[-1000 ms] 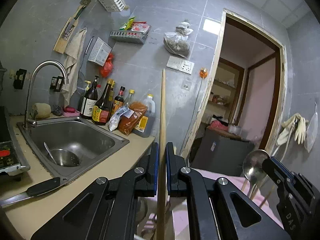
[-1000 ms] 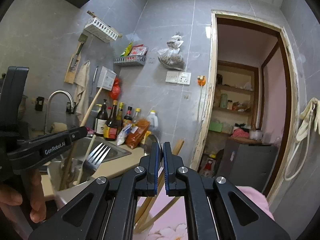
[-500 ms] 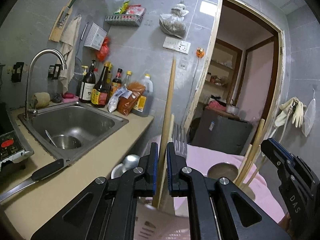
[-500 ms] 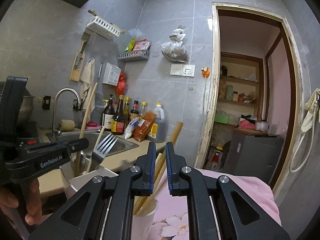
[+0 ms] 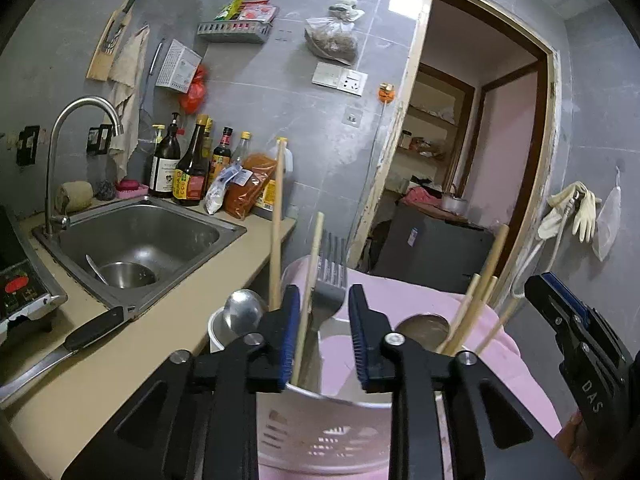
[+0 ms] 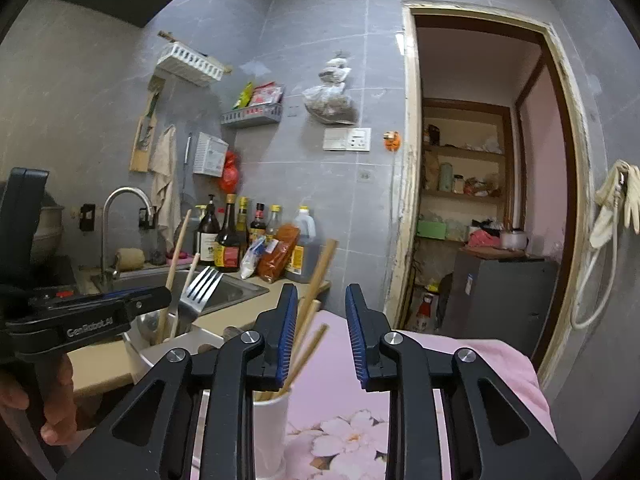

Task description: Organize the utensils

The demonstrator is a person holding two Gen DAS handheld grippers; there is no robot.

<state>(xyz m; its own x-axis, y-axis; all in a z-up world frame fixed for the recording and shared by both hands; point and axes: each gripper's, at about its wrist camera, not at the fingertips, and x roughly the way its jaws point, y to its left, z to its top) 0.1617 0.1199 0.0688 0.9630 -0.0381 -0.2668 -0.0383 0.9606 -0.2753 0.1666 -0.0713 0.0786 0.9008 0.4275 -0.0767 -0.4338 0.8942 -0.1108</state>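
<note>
Chopstick [image 5: 308,300] betw. left tongs [image 5: 324,334] (just opened), untouched

Grey tiled walls [image 6: 312,20], wood-framed doorway [image 6: 410,160], steel sink [image 5: 140,232]

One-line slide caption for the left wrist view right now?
Left gripper, jaws just opened, above a white holder with a released wooden stick beside a fork.

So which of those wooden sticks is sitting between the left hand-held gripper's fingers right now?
The shorter wooden stick, next to the fork. It leans against the left hand-held gripper's left pad, jaws just opened. The taller wooden stick stands outside them, by the ladle.
</note>
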